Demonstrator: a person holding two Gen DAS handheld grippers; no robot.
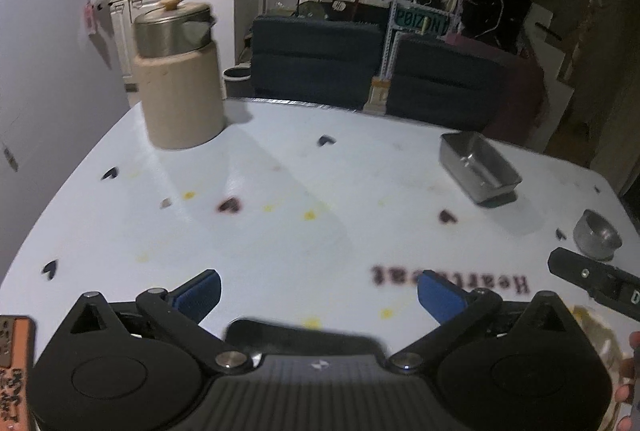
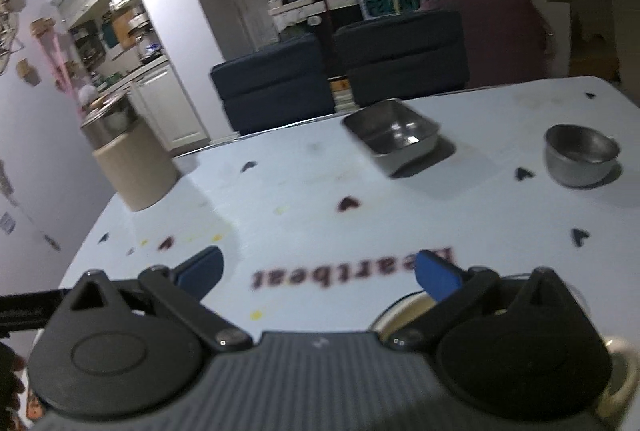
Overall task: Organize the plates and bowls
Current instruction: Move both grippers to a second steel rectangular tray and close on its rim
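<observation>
Grippers, left (image 1: 319,293) and right (image 2: 319,276), both spread empty; cream plate (image 2: 404,313) only under right.

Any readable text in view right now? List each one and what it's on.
"Heartbeat": printed on the tablecloth, upside down to both cameras.
"POIZON": on the green sign behind the sofas.
Orange label at the left wrist view's left edge: print too blurred to read.
Nothing legible on the tray or bowl.
</observation>
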